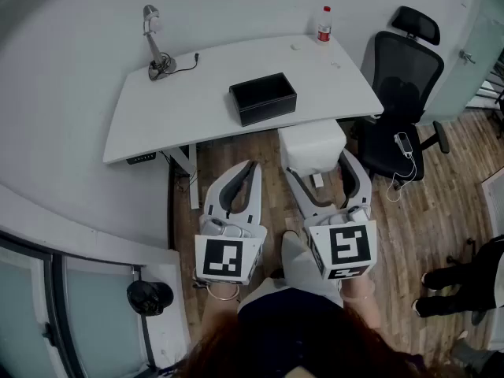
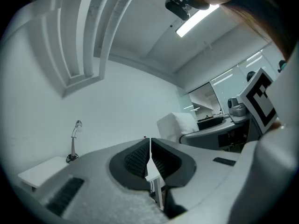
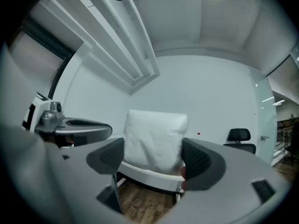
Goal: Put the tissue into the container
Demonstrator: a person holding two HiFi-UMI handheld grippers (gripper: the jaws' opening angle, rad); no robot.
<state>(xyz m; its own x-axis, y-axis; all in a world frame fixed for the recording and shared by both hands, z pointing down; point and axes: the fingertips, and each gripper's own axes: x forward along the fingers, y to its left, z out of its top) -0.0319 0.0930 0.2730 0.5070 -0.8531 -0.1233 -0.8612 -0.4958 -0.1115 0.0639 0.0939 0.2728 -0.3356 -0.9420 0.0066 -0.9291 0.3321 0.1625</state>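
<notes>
The tissue [image 1: 312,143] is a white, soft pack held in the air just in front of the desk, between the wide jaws of my right gripper [image 1: 317,164], whose pads press on its two sides. In the right gripper view the tissue [image 3: 154,141] fills the gap of that gripper [image 3: 153,161]. The container [image 1: 263,98] is a black open box in the middle of the white desk [image 1: 173,109], beyond the tissue. My left gripper [image 1: 250,166] hangs beside the right one, shut and empty; its pads meet in the left gripper view [image 2: 150,148].
A desk lamp [image 1: 156,50] stands at the desk's far left, and a bottle [image 1: 324,24] with a red cap at its far right. A black office chair [image 1: 402,101] is right of the desk. Another person's legs [image 1: 461,282] show at the right edge.
</notes>
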